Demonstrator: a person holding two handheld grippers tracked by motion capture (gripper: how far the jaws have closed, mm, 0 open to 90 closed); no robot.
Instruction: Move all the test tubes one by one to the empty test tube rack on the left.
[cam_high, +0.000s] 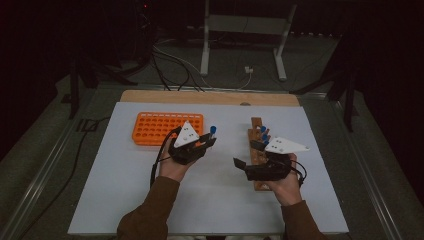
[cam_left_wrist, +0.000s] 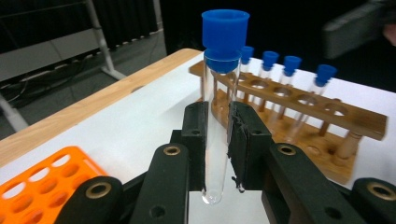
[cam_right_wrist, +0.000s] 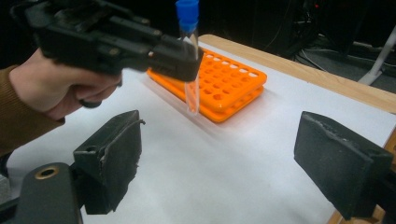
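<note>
Left hand-held gripper pinches a blue-capped test tube upright (clear of the table); right hand-held gripper stands spread, nothing between.

This looks like a lab bench set up in a dark recording room. A white surface carries a wooden test-tube rack with blue-capped glass tubes standing in it, and to the left of that rack lies an orange plastic tube tray. Beyond the rack, past the surface's wooden far edge, cables trail over a grey floor around a white metal stand.
</note>
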